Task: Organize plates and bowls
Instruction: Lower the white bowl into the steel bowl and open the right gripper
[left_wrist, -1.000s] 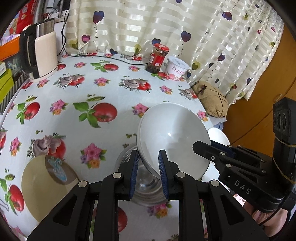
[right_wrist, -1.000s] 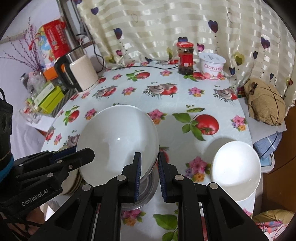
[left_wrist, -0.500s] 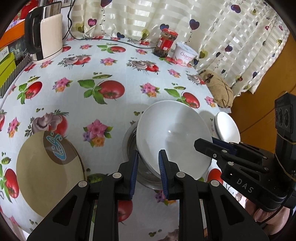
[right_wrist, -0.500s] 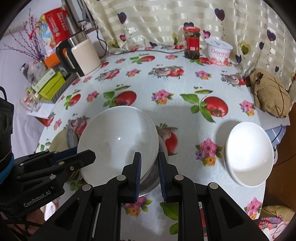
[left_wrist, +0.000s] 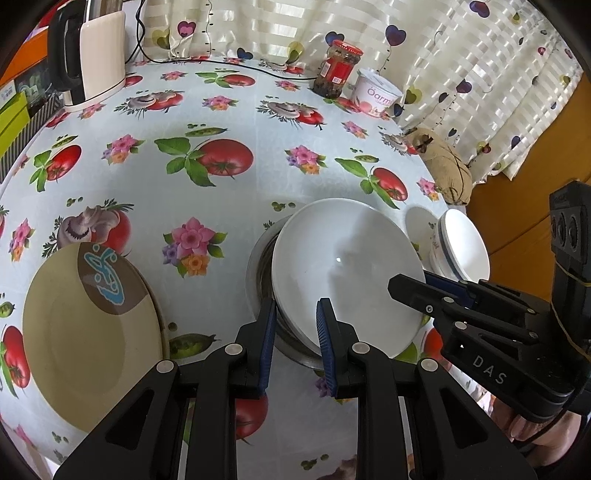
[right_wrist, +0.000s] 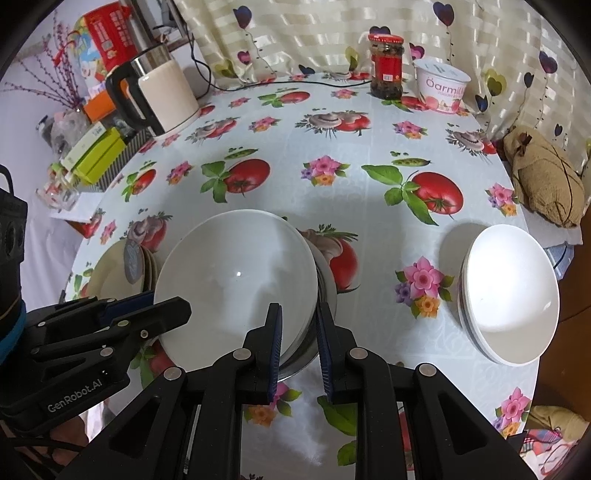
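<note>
A large white bowl (left_wrist: 343, 269) (right_wrist: 236, 280) hangs tilted just over a steel bowl (left_wrist: 258, 266) (right_wrist: 327, 280) on the flowered tablecloth. My left gripper (left_wrist: 295, 310) is shut on the white bowl's near left rim, which runs between the blue pads. My right gripper (right_wrist: 298, 314) is shut on the opposite rim. Each gripper shows in the other's view: the right gripper (left_wrist: 424, 291) and the left gripper (right_wrist: 166, 310). Layered edges under the white bowl's rim suggest more than one bowl. Most of the steel bowl is hidden beneath it.
Beige plates (left_wrist: 85, 332) (right_wrist: 118, 269) lie to the left of the steel bowl, and smaller white bowls (left_wrist: 461, 243) (right_wrist: 509, 291) are stacked at the table's right edge. At the back stand a kettle (right_wrist: 162, 96), a red-lidded jar (right_wrist: 386, 66) and a yogurt tub (right_wrist: 441, 88).
Both grippers have sunk with the white bowl toward the steel bowl. The table looks nearer and the bowl now covers more of the steel bowl.
</note>
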